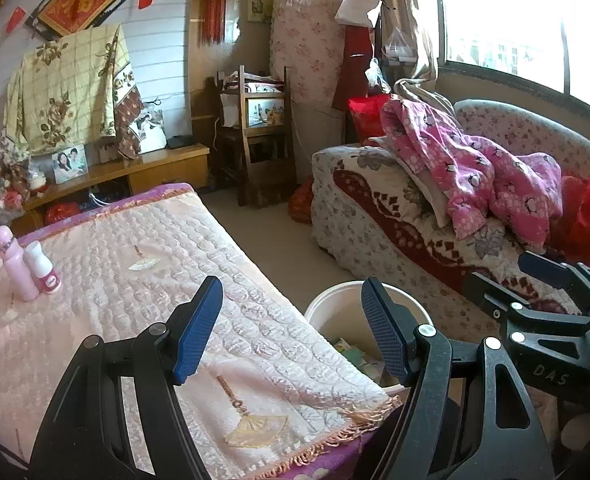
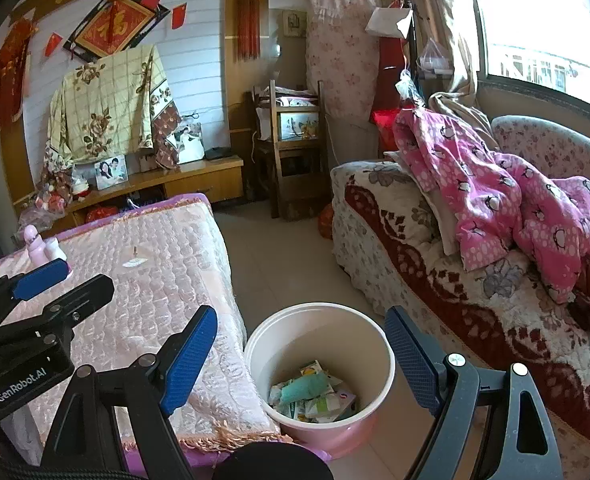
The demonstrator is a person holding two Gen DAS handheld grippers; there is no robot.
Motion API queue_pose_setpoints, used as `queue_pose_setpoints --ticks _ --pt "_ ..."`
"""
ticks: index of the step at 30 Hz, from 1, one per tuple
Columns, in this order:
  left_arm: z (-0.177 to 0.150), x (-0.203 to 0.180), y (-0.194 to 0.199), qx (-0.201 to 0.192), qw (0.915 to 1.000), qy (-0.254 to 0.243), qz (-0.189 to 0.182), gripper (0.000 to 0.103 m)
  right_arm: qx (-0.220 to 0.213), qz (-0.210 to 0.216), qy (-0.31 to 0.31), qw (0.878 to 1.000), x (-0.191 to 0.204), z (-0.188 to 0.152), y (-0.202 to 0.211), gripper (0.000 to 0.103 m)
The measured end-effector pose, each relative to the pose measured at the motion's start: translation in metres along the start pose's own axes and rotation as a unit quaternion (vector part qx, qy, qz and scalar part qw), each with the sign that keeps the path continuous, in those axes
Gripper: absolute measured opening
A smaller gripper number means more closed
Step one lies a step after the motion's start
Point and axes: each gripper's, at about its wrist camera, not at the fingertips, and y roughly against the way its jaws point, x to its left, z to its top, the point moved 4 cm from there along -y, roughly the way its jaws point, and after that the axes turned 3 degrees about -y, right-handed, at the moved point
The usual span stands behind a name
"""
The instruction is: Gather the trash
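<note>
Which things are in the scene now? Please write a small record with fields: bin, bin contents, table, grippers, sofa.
bin: pink-and-white bucket on the floor between table and sofa
bin contents: wrappers and packets at the bottom
table: pink quilted cloth; pink bottle and small white bottle upright, side by side, near the far left corner
left gripper: open, empty
right gripper: open, empty, above the bin
sofa: pink garment heaped on it

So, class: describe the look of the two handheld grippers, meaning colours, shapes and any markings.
Each gripper, the left gripper and the right gripper, has a black skeletal frame with silver pivot pins and two flat blue fingers with textured pads. White lettering marks both bodies, including "GenRobot.AI" on the left. No cables or sleeves visible.
</note>
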Motion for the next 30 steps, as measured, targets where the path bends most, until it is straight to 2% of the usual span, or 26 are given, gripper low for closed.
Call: queue_pose_setpoints --ticks 30 --pt "-0.0062 -0.0031 -0.0099 0.017 0.9997 0.009 -0.016 0.071 0.023 -0.002 0.001 1.0 -0.0035 -0.0056 -0.0095 0.085"
